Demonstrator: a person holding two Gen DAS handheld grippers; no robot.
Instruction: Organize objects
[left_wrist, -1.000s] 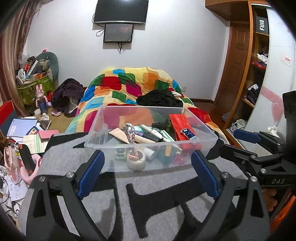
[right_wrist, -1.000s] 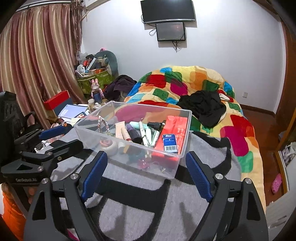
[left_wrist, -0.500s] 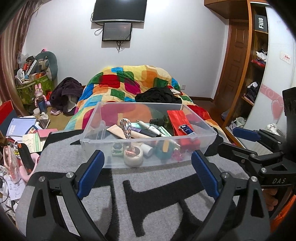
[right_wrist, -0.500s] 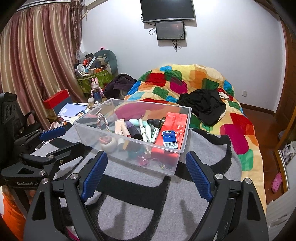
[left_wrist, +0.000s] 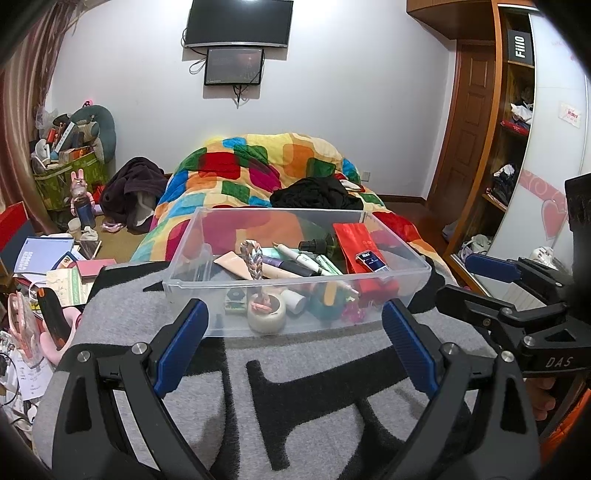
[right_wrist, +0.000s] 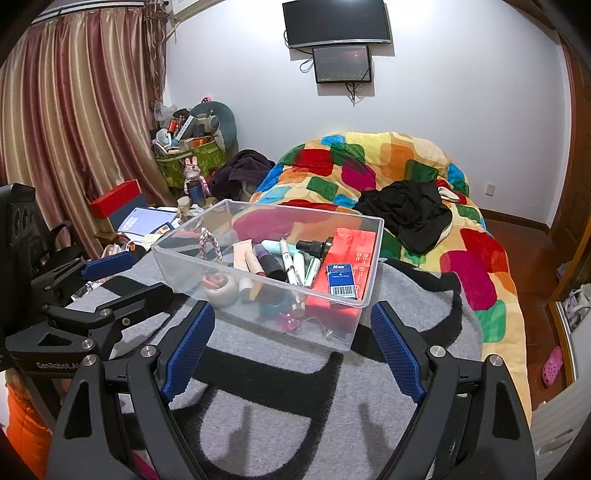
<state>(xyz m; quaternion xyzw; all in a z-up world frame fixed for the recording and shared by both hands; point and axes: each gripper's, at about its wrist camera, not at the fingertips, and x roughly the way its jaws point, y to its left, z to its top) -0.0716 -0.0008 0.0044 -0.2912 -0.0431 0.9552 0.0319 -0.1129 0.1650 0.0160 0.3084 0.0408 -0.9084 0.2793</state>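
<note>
**Both tools back off from the filled bin**

Over the last second the clear bin (left_wrist: 295, 273) has slid up toward mid-frame: the left tool (left_wrist: 291, 347) and right tool (right_wrist: 291, 347), both spread and empty, are retreating. The bin sits on the grey blanket (right_wrist: 280, 406), tubes and red packet (right_wrist: 351, 258) inside. That suits sorting finished or paused. Items behind the near wall blur together.

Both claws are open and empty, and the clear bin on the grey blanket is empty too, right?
Not quite. The clear bin is not empty: the right wrist view shows tubes, a tape roll, a red packet and a blue card inside. The rest holds: left claw and right claw are open and empty, the bin on the grey blanket.
</note>
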